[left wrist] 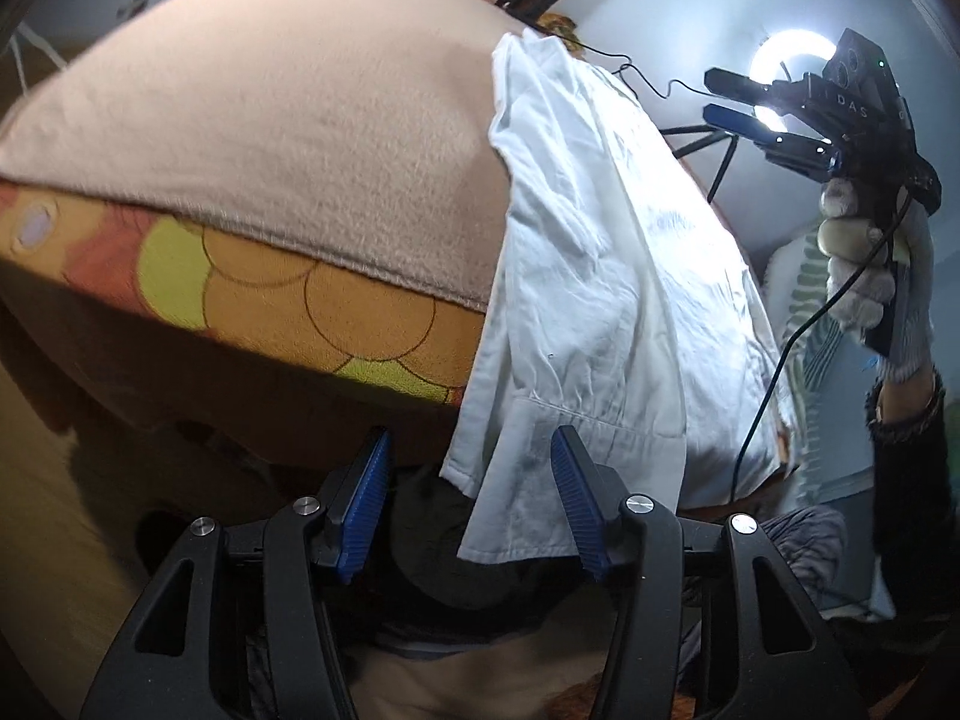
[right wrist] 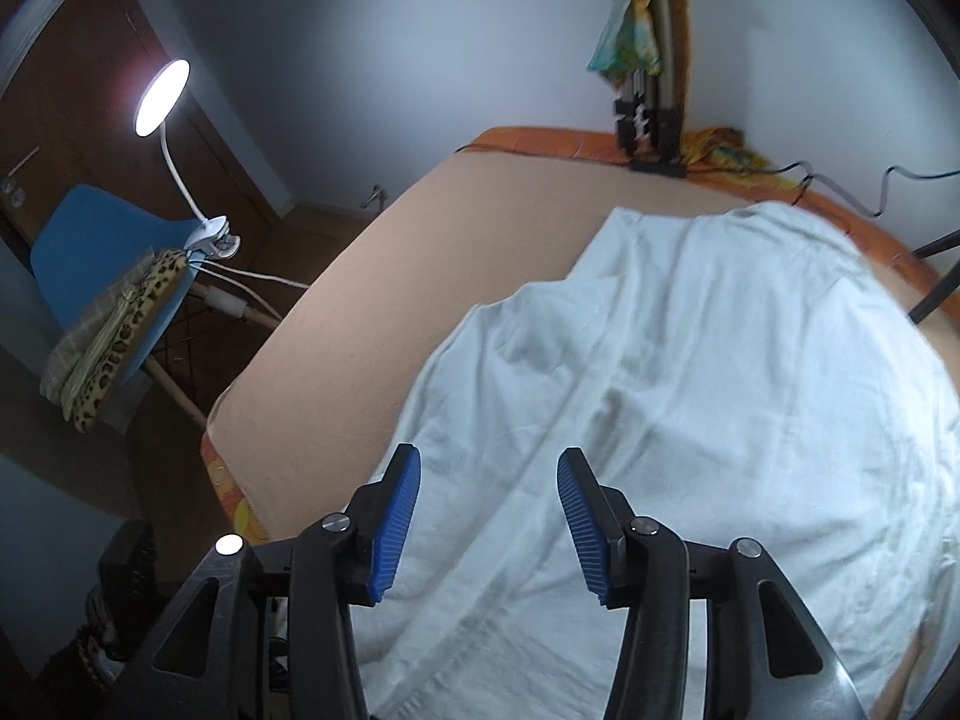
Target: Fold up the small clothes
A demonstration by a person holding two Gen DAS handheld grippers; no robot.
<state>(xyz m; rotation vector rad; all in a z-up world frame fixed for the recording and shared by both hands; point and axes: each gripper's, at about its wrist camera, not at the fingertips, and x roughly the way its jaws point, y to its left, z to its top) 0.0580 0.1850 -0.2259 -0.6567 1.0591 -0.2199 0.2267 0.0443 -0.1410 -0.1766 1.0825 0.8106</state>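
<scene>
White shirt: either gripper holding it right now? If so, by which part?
Neither. The left gripper is open, the white shirt hem hanging between its pads, unpinched. The right gripper is open above the cloth, off it.

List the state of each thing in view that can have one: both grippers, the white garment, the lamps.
Left gripper: open, garment hem between its blue pads, not pinched.
Right gripper: open, nothing held, above the garment.
White cotton garment: spread on the beige blanket, wrinkled, one edge hanging over the bed's side.
White clip-on gooseneck lamp: lit.
Ring light: lit.
</scene>
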